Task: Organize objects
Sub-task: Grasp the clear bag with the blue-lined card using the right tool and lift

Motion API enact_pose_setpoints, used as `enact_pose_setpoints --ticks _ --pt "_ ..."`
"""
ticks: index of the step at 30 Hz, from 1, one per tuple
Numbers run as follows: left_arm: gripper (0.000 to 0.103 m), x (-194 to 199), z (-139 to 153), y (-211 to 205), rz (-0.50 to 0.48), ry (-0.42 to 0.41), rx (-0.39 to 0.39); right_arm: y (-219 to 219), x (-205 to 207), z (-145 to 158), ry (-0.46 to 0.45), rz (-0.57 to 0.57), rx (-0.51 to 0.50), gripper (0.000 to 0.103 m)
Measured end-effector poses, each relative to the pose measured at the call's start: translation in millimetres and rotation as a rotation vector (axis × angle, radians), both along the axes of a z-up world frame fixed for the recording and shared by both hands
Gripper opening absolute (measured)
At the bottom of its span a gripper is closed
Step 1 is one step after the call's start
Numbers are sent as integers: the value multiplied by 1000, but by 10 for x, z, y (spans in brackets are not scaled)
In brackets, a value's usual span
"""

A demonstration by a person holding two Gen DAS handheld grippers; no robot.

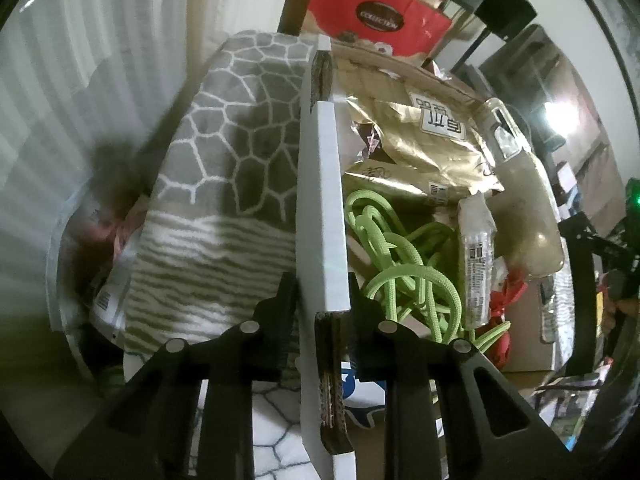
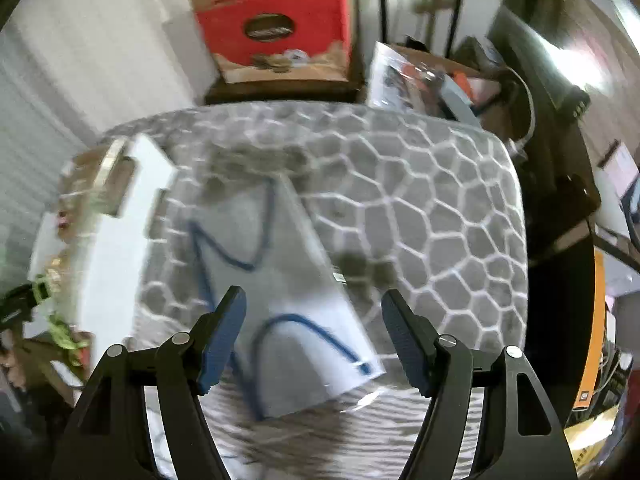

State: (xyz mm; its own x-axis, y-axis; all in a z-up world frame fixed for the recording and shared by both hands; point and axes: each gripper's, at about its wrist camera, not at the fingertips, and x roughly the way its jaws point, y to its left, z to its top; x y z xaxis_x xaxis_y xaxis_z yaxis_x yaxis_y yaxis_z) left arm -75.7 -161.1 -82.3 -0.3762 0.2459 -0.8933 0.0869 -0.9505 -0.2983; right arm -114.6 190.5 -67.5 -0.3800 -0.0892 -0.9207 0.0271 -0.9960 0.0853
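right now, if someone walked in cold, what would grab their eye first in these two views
Probably the left gripper clamped on the white edge of a cardboard box flap at the centre of its view, with a tangle of lime-green rope and gold foil packets inside the box to the right. In the right wrist view, the open right gripper hovers over a white sheet with blue cable lying on a grey honeycomb-pattern mat.

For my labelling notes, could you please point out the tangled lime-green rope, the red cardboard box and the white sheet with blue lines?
lime-green rope (image 1: 404, 276), left wrist view, central loop.
red cardboard box (image 2: 276, 32), right wrist view, front face.
white sheet with blue lines (image 2: 296, 312), right wrist view, bare middle.
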Motion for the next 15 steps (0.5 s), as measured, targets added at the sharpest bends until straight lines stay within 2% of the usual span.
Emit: enact_pose_setpoints --ticks 5,10,15 --pt "17 -7 -13 -1 0 0 -8 137 11 -153 -11 -19 -10 65" --pt "17 -24 -37 -19 0 -5 -4 91 33 -286 -41 44 -40 65" --pt "17 -30 -70 -27 -1 -15 0 12 84 -328 -42 86 4 67"
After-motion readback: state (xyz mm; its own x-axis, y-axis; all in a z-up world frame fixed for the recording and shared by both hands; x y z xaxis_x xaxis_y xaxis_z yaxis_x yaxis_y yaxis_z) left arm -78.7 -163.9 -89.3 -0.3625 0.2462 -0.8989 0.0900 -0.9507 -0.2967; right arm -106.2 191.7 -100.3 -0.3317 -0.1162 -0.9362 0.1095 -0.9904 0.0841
